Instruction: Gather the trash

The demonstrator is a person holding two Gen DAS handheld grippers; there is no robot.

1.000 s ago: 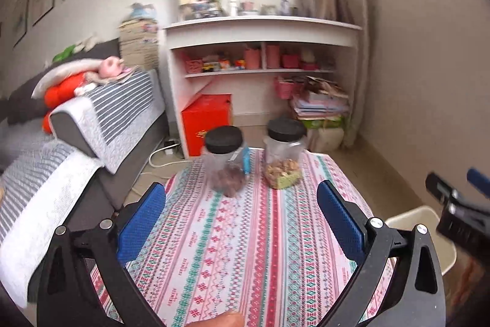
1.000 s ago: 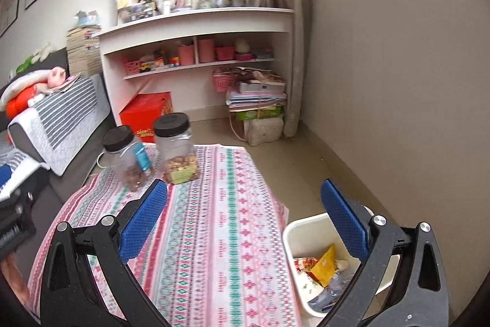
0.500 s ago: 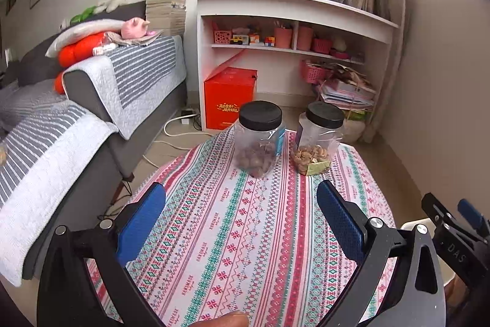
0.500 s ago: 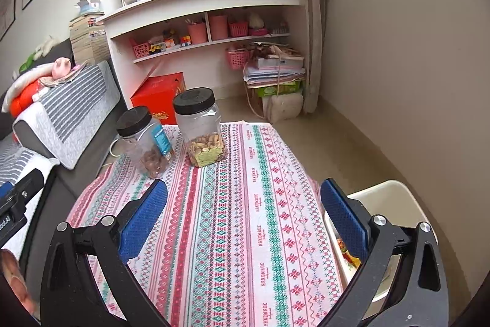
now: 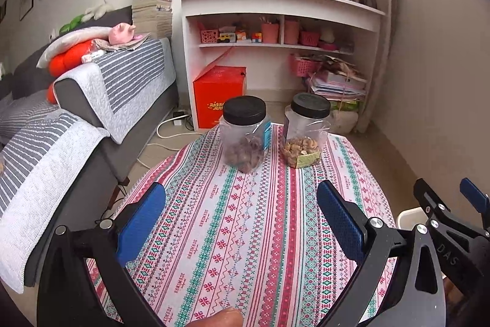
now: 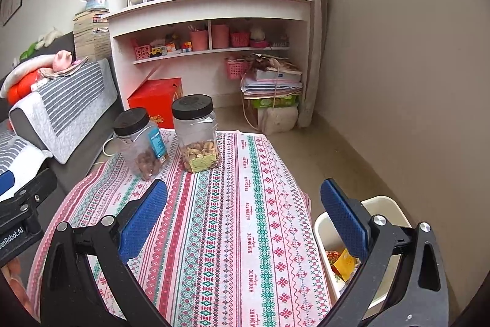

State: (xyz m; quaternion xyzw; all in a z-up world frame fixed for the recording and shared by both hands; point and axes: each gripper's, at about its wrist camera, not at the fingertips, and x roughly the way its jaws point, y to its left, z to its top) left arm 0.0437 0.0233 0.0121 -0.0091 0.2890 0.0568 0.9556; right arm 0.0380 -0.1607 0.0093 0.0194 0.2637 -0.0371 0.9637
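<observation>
A white trash bin [image 6: 382,206] stands on the floor at the table's right side, with colourful wrappers [image 6: 341,261] inside; its rim also shows in the left wrist view [image 5: 407,215]. My left gripper [image 5: 242,219] is open and empty above the patterned tablecloth [image 5: 254,222]. My right gripper [image 6: 245,219] is open and empty, its right finger over the bin and its left finger over the tablecloth [image 6: 232,222]. No loose trash shows on the cloth.
Two black-lidded clear jars stand at the table's far end, one with dark nuts [image 5: 245,134], one with pale nuts [image 5: 304,134]. A grey sofa [image 5: 76,112] is on the left. A red box [image 5: 219,95] and white shelves [image 5: 275,29] stand behind.
Both grippers have tilted and drawn back over the table. The jars now sit nearer mid-frame, and less of the bin's inside shows than a second ago. Both stay open.
</observation>
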